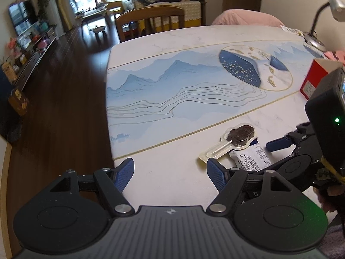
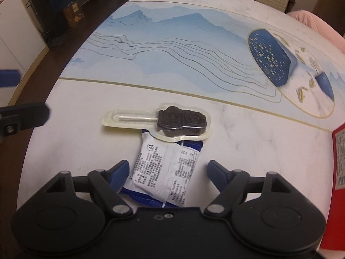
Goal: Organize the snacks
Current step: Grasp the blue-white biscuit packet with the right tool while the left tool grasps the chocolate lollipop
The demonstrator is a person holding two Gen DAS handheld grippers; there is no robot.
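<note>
Both grippers were spread: the right gripper sat low over the table with the white snack packet lying between its blue fingers, its far end under the blister-packed chocolate lollipop, red box at right, while the left gripper hovered nearby holding nothing.

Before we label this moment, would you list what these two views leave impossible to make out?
- White snack packet: right wrist view, near end hidden under the right claw; print too small to read.
- Red box: cut off by the right edge in both views; contents unseen.
- Chocolate lollipop pack: left wrist view, too small for detail.
- Left claw: open above the table; height unclear.
</note>
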